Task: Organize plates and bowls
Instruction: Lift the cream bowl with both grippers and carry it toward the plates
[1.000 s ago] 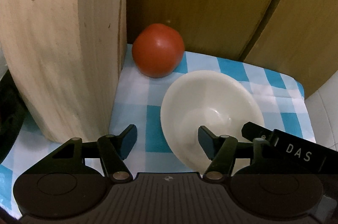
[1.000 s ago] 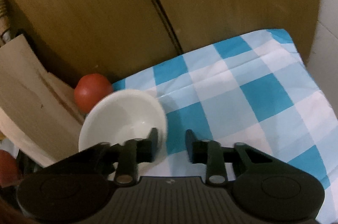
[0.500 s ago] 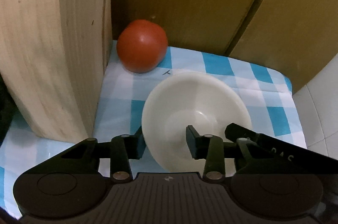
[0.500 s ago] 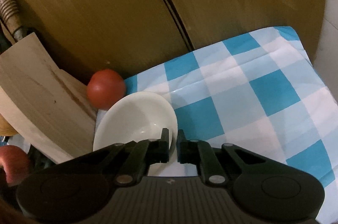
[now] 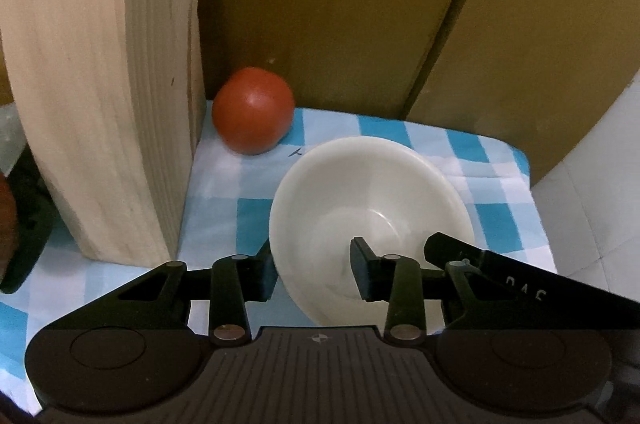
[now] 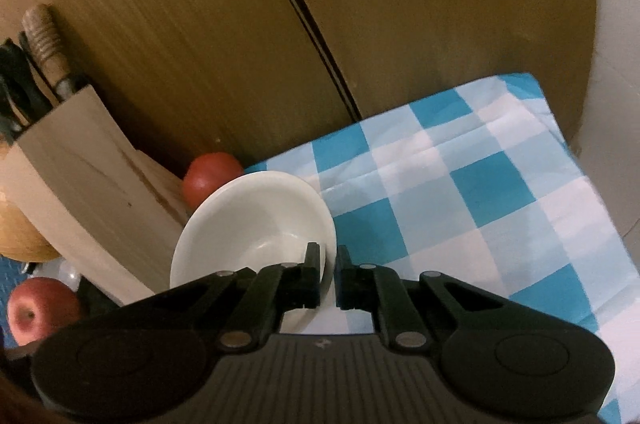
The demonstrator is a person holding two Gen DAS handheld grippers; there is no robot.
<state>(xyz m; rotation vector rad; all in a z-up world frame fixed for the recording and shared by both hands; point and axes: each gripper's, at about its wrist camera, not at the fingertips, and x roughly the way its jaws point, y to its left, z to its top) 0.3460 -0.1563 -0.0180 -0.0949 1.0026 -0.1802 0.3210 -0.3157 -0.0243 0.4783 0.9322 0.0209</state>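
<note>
A white bowl (image 5: 370,208) is tilted above the blue-and-white checked cloth (image 5: 496,192). My right gripper (image 6: 329,274) is shut on the bowl's (image 6: 256,220) right rim. My left gripper (image 5: 314,270) is open, its fingers straddling the bowl's left rim, one finger outside and one inside the bowl. The right gripper's arm shows in the left wrist view (image 5: 492,272) at the bowl's right side.
A wooden knife block (image 5: 100,84) stands left of the bowl, with knife handles (image 6: 44,44) sticking out. A red tomato (image 5: 252,110) lies between block and brown cabinet doors (image 5: 360,4). A red apple (image 6: 38,308) lies far left. White tiles (image 5: 592,204) border the cloth.
My right gripper has closed on the bowl's rim and lifted it, tilted. My left gripper has narrowed around the bowl's left rim. Both views have pulled back and up slightly.
</note>
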